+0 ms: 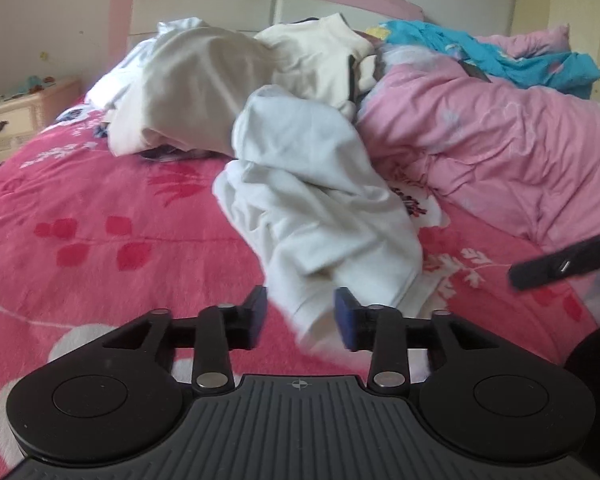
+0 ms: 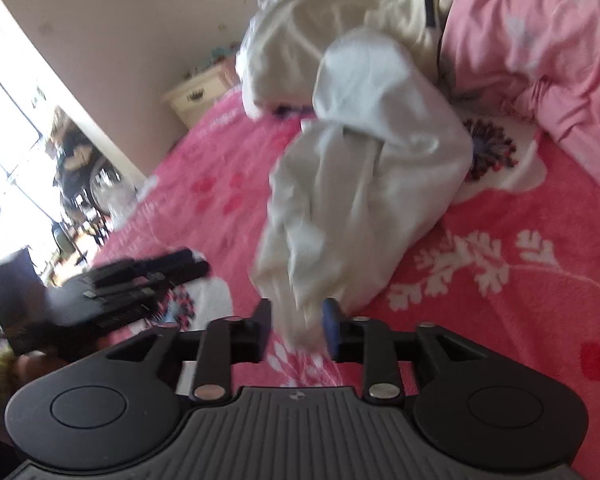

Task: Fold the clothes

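Garment (image 1: 320, 200): white, soft, crumpled | left gripper (image 1: 302, 318) fingers spread | right gripper (image 2: 296, 324) fingers spread

left gripper (image 1: 302, 316), right gripper (image 2: 296, 322): black bodies, ribbed grey plates, silver pivot screws, blue finger pads, crosshair mark.
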{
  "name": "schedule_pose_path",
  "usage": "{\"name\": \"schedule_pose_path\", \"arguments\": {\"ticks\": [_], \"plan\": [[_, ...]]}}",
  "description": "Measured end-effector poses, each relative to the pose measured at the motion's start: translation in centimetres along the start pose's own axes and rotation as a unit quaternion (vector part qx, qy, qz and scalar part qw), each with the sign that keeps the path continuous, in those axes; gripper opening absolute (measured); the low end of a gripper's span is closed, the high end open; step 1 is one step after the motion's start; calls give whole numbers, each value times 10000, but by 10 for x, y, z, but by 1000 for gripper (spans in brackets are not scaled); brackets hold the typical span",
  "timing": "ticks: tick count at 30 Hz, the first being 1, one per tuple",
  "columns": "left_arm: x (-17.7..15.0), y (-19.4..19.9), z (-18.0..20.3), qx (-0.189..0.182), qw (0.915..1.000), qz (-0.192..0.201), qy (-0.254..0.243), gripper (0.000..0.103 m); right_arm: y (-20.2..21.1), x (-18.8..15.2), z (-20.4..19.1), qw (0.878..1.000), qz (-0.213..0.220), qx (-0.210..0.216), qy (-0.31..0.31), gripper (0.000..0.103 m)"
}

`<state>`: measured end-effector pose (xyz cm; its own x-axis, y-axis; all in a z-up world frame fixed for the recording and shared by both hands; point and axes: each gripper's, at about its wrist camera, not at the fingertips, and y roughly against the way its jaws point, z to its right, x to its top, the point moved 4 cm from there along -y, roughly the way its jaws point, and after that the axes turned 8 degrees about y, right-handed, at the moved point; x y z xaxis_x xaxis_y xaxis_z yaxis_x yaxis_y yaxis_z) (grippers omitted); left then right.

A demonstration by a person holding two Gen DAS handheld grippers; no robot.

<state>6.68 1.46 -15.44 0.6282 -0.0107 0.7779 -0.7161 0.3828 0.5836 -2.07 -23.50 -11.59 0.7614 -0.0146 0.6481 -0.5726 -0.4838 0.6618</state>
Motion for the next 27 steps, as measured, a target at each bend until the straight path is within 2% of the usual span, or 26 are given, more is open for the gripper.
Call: {"name": "schedule_pose_path", "arguments": {"ticks": [3, 6, 8, 13, 15, 16, 18, 19, 24, 25, 27], "plan": [[2, -9, 2, 25, 9998, 65, -191, 52, 6, 6, 3, 9996, 80, -253, 45, 41], [-8, -17, -1, 24, 9993, -131, -361, 54, -11, 9, 3, 9986, -84, -468, 218, 43], [-13, -29, -5, 89, 9989, -281, -369, 54, -30, 9, -1, 9981, -200, -455, 358, 47], [-19, -43, -25, 310, 9988, -371, -48, 51, -76, 4, -34, 9869, -450, -609, 1425, 54], [-19, -40, -26, 306, 9989, -313, -190, 51, -93, 1, -42, 9797, -502, -785, 1774, 54], [-19, -39, -26, 296, 9987, -284, -290, 51, -101, 0, -43, 9768, -519, -871, 1886, 52], [-19, -34, -22, 203, 9976, -240, -622, 51, -111, 0, -39, 9748, -483, -1034, 1918, 30], [-18, -32, -18, 88, 9963, -252, -822, 51, -113, 0, -36, 9747, -450, -1115, 1882, 14], [-5, -30, 2, -505, 9820, -135, -1815, 53, -99, 8, -23, 9776, -182, -1188, 1727, 12], [-2, -33, 5, -567, 9774, -137, -2033, 53, -95, 9, -22, 9765, -158, -1202, 1779, 12], [4, -39, 14, -683, 9620, -154, -2638, 53, -87, 11, -22, 9739, -137, -1197, 1924, 12]]}}
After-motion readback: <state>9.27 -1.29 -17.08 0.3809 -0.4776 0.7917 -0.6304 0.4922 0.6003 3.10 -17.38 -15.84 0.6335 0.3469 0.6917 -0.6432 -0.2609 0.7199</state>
